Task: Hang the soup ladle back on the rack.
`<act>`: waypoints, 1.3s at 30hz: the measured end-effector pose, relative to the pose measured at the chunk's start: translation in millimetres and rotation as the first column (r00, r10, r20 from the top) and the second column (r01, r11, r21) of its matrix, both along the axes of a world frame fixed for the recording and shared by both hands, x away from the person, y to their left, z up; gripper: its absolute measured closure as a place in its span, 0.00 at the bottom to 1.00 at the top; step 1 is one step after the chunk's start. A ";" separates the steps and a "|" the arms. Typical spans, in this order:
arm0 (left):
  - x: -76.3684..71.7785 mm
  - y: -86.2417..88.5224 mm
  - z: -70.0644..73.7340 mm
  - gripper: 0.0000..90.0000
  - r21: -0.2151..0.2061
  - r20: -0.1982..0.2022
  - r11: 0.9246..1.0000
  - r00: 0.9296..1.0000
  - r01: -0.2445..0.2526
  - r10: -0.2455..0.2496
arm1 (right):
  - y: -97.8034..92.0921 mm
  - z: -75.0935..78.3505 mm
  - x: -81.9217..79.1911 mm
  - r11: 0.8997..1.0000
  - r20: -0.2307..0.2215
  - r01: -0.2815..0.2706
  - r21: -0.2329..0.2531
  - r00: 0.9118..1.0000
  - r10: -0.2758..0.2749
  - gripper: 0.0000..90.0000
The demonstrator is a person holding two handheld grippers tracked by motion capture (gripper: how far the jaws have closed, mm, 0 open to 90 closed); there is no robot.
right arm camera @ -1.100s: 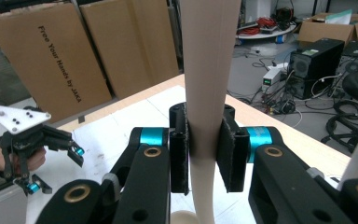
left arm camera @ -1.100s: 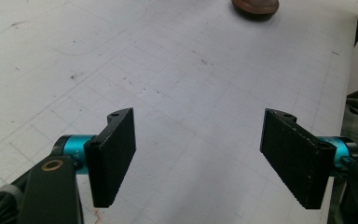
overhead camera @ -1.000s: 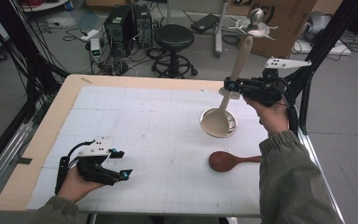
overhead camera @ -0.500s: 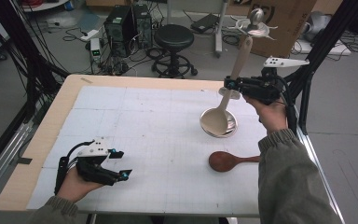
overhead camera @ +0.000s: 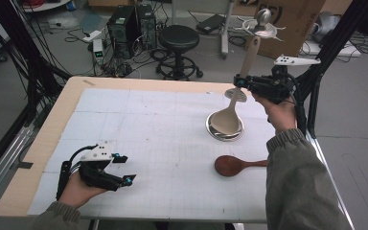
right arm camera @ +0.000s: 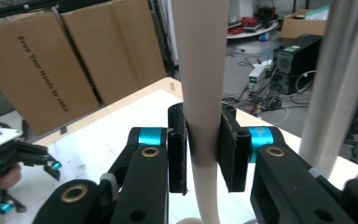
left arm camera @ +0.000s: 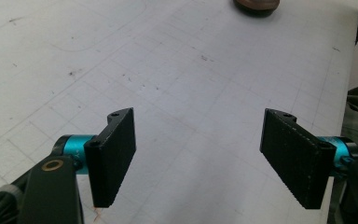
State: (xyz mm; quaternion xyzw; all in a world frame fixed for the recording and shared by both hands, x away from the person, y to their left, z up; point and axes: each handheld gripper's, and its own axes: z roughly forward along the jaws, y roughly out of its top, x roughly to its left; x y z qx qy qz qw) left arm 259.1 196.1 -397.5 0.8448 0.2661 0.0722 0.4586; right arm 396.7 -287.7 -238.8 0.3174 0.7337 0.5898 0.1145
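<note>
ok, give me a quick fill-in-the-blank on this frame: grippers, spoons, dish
1. The right gripper is shut on the handle of the ____-coloured spoon.
2. That spoon's bowl rests in the round ____ dish.
3. The left gripper holds nothing, and its jaws stand ____.
4. The dark brown spoon lies on the ____.

Missing words: beige; metal; open; table

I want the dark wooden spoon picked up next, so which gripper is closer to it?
Right. The right gripper, shut on the beige spoon, is just beyond the brown spoon; the left gripper sits far across the table, open.
</note>
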 end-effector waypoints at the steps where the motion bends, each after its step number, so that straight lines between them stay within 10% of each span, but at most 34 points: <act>1: -0.1 0.3 0.0 0.30 0.001 -0.001 1.000 1.000 0.000 0.000 | -0.5 -0.6 0.8 1.000 0.000 0.008 0.005 1.000 -0.008 0.82; 27: -0.5 4.9 -1.1 0.30 -0.004 -0.004 1.000 1.000 -0.011 0.011 | -19.7 9.7 -17.1 0.997 0.051 0.076 -0.008 0.996 -0.075 0.68; 39: 0.0 4.4 -0.7 0.30 -0.005 -0.001 1.000 1.000 -0.017 0.017 | -27.2 39.6 -25.9 0.998 0.104 0.060 -0.033 0.993 -0.056 0.98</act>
